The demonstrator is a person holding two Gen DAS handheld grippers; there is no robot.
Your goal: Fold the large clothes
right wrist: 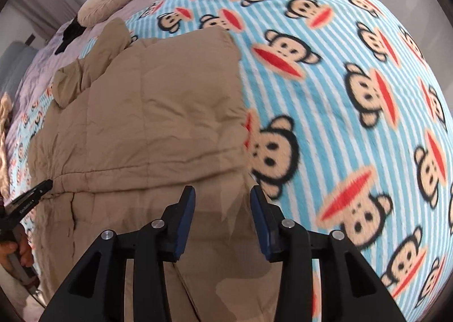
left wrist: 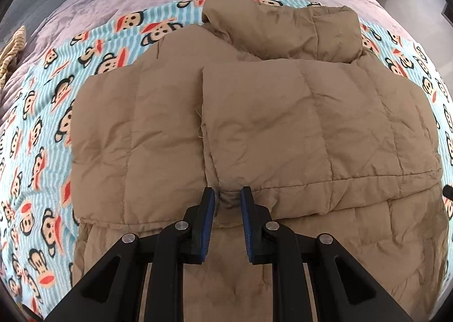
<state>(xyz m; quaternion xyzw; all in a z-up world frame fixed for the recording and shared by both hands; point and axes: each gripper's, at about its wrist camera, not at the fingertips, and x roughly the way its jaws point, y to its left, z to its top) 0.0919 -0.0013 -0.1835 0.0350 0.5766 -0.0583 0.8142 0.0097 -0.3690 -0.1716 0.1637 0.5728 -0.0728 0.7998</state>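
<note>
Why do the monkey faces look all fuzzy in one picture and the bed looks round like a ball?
Right wrist view: the monkey blanket is smeared by motion blur. Left wrist view: sharp, jacket creases crisp. Both views: the fisheye lens bulges the flat bed, corners dark.

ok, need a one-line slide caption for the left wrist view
Left gripper, fingers parted, at the hem of a tan quilted jacket spread on a monkey-print blanket.
</note>
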